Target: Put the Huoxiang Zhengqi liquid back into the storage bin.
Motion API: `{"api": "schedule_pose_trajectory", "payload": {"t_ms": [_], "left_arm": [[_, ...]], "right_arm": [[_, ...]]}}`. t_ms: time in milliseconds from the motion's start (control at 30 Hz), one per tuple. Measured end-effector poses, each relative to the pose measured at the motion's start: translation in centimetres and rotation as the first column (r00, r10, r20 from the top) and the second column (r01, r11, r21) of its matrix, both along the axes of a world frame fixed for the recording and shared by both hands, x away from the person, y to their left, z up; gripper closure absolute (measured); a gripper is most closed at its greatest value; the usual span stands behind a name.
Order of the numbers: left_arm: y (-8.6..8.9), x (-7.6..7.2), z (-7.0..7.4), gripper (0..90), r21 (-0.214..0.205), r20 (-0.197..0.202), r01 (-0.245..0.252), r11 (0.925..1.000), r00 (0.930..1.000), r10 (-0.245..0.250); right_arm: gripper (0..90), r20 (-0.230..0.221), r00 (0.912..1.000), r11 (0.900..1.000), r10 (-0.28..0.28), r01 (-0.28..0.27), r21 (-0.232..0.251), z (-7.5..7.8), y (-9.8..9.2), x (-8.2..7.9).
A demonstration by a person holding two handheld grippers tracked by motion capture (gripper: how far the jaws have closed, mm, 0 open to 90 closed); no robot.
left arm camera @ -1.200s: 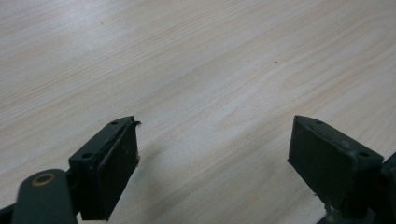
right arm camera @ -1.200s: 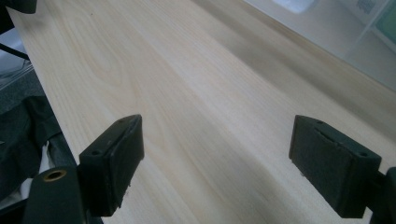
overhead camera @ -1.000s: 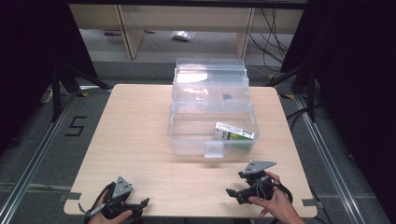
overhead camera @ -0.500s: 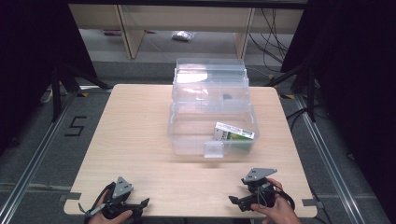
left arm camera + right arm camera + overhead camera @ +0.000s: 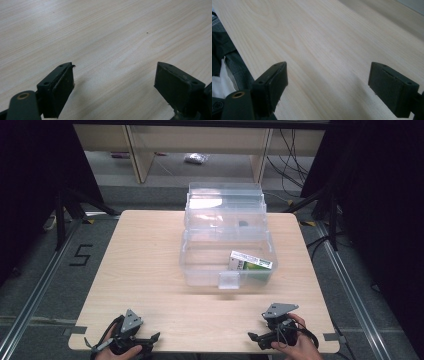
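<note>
Your wooden table point(image 5: 145, 265) carries a clear plastic box point(image 5: 200, 265) at its middle, lid tipped back, with a green-and-white carton point(image 5: 251, 261) lying in its right side. Well apart from it, at the near edge, your left gripper point(image 5: 150, 338) and right gripper point(image 5: 256, 338) rest low, both with jaws spread wide, holding nothing.
</note>
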State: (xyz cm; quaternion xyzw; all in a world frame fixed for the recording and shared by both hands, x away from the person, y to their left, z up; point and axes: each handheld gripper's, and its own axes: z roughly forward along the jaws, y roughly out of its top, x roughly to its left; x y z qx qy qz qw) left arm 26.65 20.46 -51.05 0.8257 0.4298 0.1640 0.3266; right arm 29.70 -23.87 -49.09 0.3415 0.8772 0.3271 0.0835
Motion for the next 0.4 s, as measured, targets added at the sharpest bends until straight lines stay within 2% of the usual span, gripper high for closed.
{"api": "schedule_pose_trajectory", "payload": {"t_ms": [67,167,200,300,367,400], "left_arm": [[-0.01,-0.02,-0.01,15.3,0.000,0.002,0.001,1.0000,1.0000,-0.001],[-0.11,-0.04,-0.05,15.3,-0.008,0.004,-0.006,0.9999,1.0000,0.006],[-0.07,-0.05,-0.01,15.3,-0.005,0.003,-0.001,1.0000,1.0000,0.001],[-0.02,-0.02,0.01,15.3,0.002,0.002,0.000,1.0000,1.0000,0.000],[-0.03,-0.02,0.01,15.3,0.003,0.002,-0.001,1.0000,1.0000,0.001],[-0.08,-0.02,-0.02,15.3,-0.004,0.004,-0.004,1.0000,1.0000,0.004]], "right_arm": [[16.9,0.011,0.9999,1.0000,0.009,-0.009,-0.003,-0.06,-0.06,0.09],[16.8,-0.002,1.0000,1.0000,-0.002,0.002,-0.006,-0.02,0.01,0.03],[16.9,-0.002,0.9998,0.9996,0.017,-0.017,-0.022,0.03,-0.09,0.12],[16.9,-0.014,0.9998,0.9998,0.011,-0.011,-0.016,0.12,-0.03,0.04],[16.9,-0.006,0.9999,1.0000,0.009,-0.009,-0.002,0.05,-0.03,0.07],[16.9,-0.004,0.9999,0.9998,0.017,-0.017,-0.013,0.11,-0.15,0.15]]}}
